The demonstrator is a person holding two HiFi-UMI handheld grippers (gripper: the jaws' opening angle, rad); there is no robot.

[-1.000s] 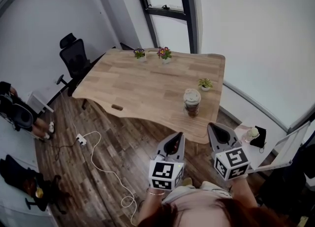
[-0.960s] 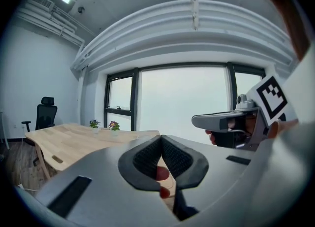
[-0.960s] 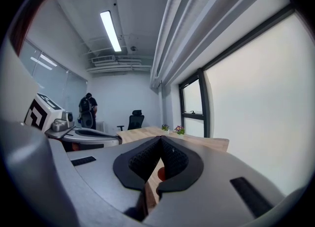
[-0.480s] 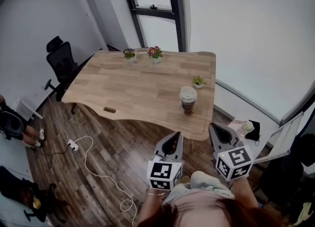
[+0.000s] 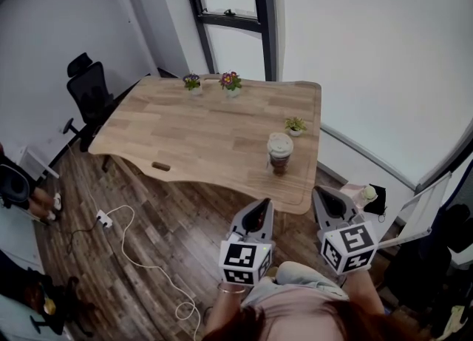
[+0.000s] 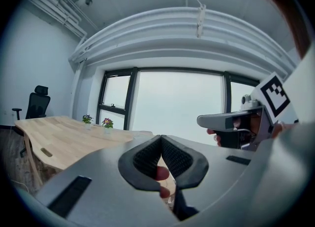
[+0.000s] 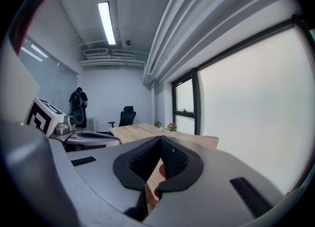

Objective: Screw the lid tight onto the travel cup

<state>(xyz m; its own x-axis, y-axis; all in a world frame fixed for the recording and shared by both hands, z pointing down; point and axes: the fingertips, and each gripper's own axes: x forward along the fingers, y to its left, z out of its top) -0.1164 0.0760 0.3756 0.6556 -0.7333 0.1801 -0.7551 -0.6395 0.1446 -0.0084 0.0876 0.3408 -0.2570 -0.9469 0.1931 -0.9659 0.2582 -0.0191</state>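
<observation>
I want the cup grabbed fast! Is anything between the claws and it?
Nothing visible. The travel cup stands near the front edge of the table; only bare wood and floor lie between it and the left claw and right claw. The small plant sits beyond it.

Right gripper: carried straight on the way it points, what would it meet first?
Probably the near right end of the light wooden table, right of the clear, pale-lidded travel cup; nothing shows between it and the right gripper. Depth is unclear.

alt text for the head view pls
A person holds the left gripper and right gripper, both shut, over a wood floor, short of a wooden table. A lidded travel cup stands near its right edge, beside a potted plant.
</observation>
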